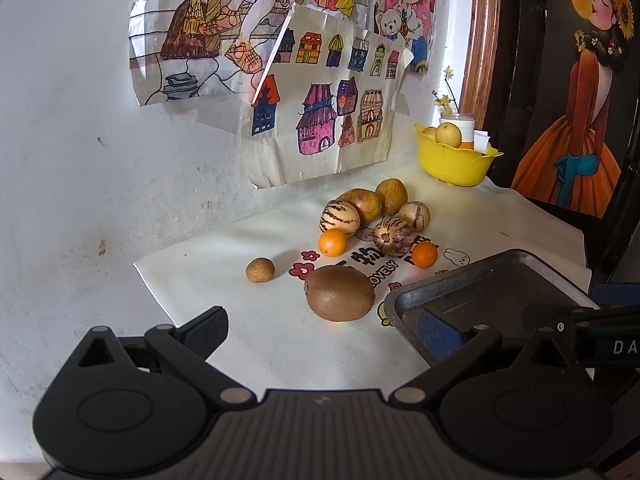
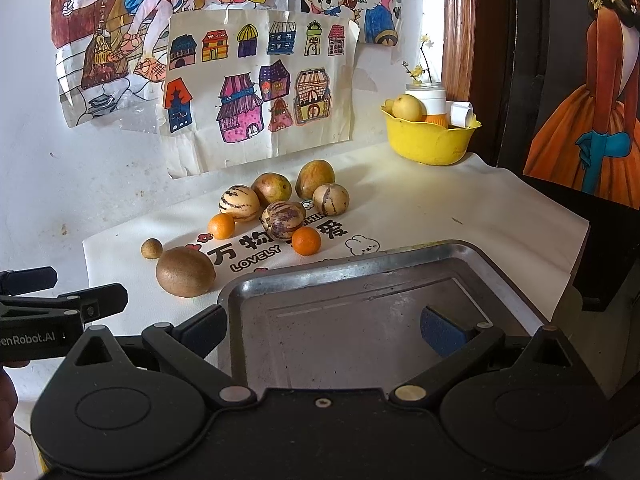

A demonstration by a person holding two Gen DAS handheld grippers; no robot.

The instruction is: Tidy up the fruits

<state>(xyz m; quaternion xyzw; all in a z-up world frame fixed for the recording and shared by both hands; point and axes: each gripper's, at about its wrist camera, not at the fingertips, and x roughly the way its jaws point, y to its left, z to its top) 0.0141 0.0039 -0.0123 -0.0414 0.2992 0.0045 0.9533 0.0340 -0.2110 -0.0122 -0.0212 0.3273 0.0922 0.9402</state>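
Loose fruit lies on a white printed cloth [image 1: 224, 280]. A brown kiwi [image 1: 340, 293] [image 2: 185, 272] is nearest, with a small tan round fruit [image 1: 260, 270] [image 2: 151, 248] to its left. Behind are two small oranges [image 1: 333, 242] [image 2: 306, 241], striped pepino melons [image 1: 339, 217] [image 2: 282, 219] and plain brown-yellow fruits [image 1: 391, 195] [image 2: 315, 178]. An empty metal tray [image 1: 492, 280] [image 2: 360, 320] lies at the front right. My left gripper [image 1: 324, 332] is open and empty, just short of the kiwi. My right gripper [image 2: 324, 330] is open and empty over the tray.
A yellow bowl [image 1: 454, 160] [image 2: 430, 140] with fruit and a white jar stands at the back right corner. Children's drawings hang on the white wall [image 1: 80, 160] close behind the fruit. A dark painted panel [image 1: 576, 100] stands on the right.
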